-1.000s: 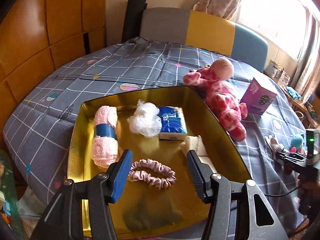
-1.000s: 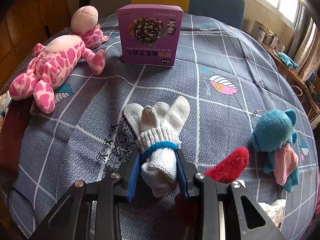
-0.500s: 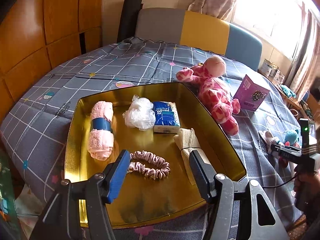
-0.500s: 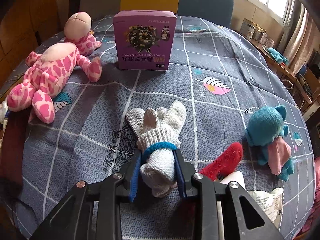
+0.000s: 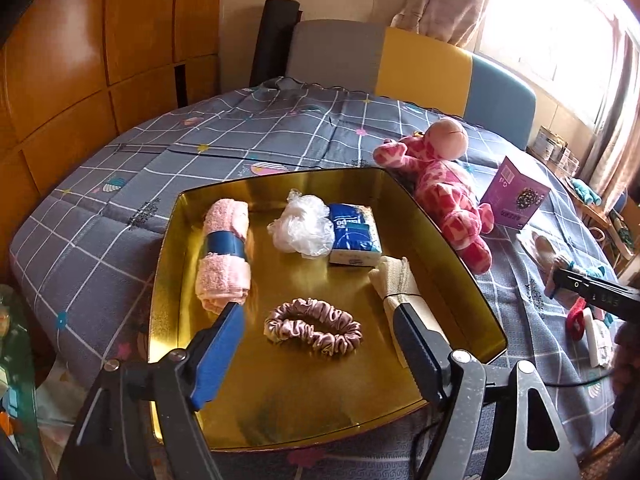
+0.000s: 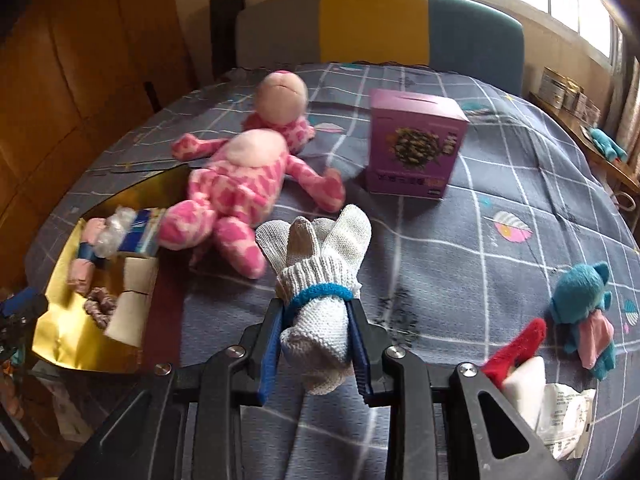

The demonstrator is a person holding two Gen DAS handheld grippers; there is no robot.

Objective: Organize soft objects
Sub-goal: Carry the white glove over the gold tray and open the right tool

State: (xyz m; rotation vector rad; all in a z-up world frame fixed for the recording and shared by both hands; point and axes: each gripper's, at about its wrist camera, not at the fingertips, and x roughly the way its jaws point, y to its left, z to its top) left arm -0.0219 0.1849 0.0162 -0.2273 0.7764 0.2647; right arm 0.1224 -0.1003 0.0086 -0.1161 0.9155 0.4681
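My right gripper [image 6: 316,320] is shut on a white knit glove bundle [image 6: 316,284] with a blue band, held above the bed. It also shows at the right of the left wrist view [image 5: 560,260]. My left gripper [image 5: 320,320] is open and empty over the near end of the gold tray [image 5: 440,236], above a pink scrunchie [image 5: 314,326]. The tray holds a rolled pink towel [image 5: 224,252], a clear plastic bag [image 5: 302,230], a blue tissue pack [image 5: 354,236] and a beige roll [image 5: 396,284]. The tray [image 6: 60,344] lies left in the right wrist view.
A pink spotted plush [image 6: 236,184] lies beside the tray's right edge. A purple box [image 6: 416,144] stands behind it. A teal plush [image 6: 584,300], a red item [image 6: 516,348] and a white packet [image 6: 568,412] lie at the right. Chairs [image 5: 420,56] stand behind.
My right gripper has lifted the glove bundle and swung left, bringing the tray into its view. My left gripper has drawn back and up from the tray.
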